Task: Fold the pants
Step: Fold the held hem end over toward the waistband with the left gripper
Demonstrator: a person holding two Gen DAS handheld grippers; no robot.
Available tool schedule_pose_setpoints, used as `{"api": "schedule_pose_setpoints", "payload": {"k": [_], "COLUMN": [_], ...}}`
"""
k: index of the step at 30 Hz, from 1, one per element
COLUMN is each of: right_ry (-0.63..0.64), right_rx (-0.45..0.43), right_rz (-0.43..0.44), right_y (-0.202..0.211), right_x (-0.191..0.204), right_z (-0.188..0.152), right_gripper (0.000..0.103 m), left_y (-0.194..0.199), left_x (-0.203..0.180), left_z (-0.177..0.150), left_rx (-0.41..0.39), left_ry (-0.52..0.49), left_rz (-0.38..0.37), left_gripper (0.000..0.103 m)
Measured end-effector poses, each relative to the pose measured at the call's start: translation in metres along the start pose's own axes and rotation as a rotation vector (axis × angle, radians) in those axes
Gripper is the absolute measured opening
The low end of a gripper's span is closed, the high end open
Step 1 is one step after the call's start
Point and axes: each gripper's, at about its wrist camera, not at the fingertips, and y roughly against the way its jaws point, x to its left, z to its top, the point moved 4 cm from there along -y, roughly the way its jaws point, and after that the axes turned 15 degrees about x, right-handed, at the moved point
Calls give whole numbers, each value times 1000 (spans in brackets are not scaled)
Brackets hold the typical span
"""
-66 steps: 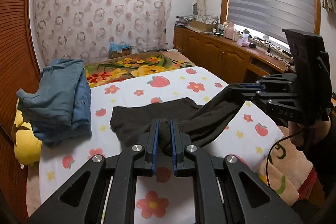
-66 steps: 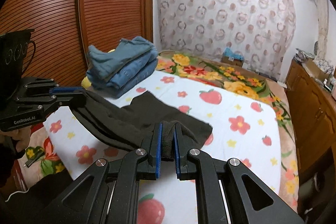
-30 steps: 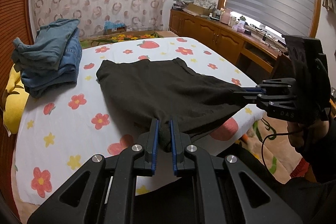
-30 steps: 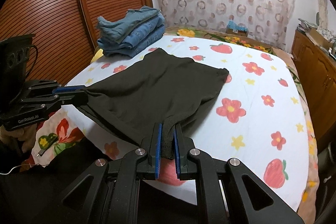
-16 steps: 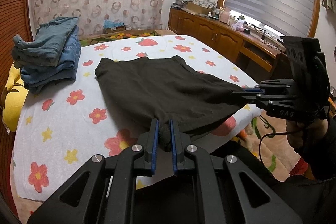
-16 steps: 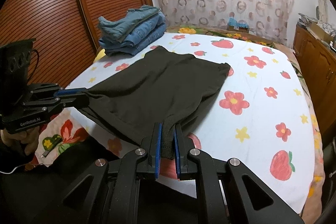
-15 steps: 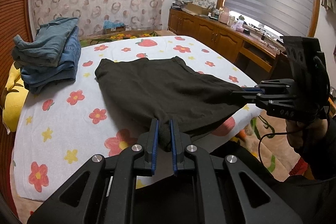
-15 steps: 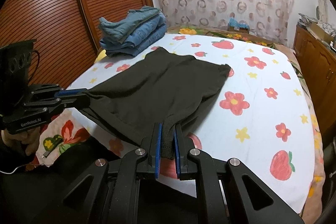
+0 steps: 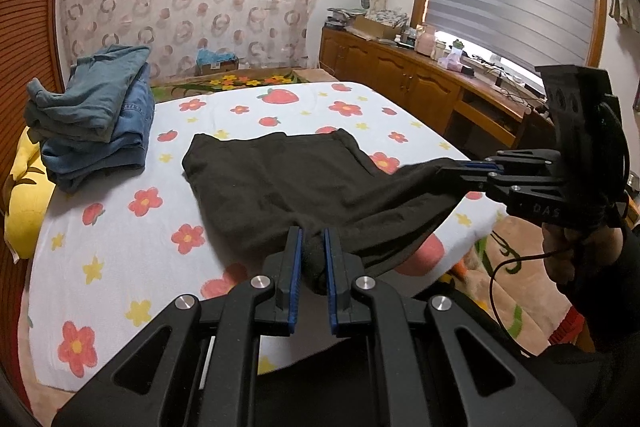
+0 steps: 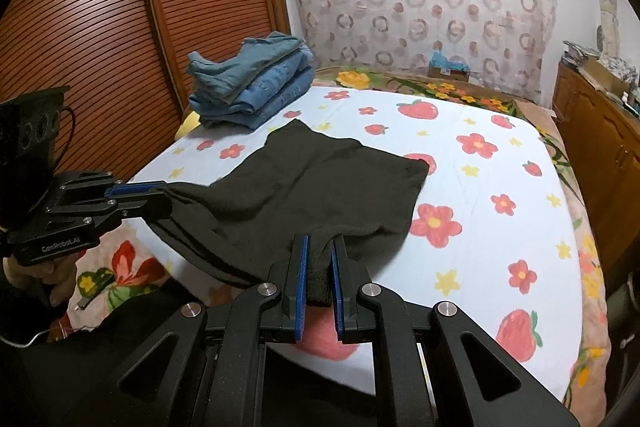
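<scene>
The pants (image 9: 288, 183) look soft, limp and light, a thick knit that drapes and sags between the two holds, so they should crease easily but will not keep an edge unless drawn taut. They lie spread across the near half of the bed (image 9: 120, 247), far edge flat on the sheet towards the middle, near edge lifted just off the bed's near edge. The sensible holds are the two near corners, and that is where they are taken. The left gripper (image 9: 311, 259) pinches a bunched corner between its blue pads, held low and pointing along the bed. The right gripper (image 10: 320, 267) pinches the other corner likewise, level and aimed the same way, well apart from the left. Folded jeans (image 10: 256, 87) sit at the far left corner.
</scene>
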Motion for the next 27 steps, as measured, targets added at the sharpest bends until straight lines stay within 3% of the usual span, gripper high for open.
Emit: {"api": "schedule_pose_setpoints", "payload": {"k": [16, 23, 27], "right_ry": [-62, -83, -88], "right_rx": [-70, -71, -32], "right_rz": [-59, -81, -80], "right_y": [-28, -52, -71], "right_x": [-24, -35, -39], "right_z": [50, 78, 85], "right_gripper": [10, 10, 10], "left_y": [-17, -30, -44], "left_x": [27, 43, 49], "left_z": [62, 88, 87], "left_rx": [-98, -98, -72], "left_ry": [39, 52, 74], "left_rz": [35, 72, 88], "left_gripper": [12, 12, 12]}}
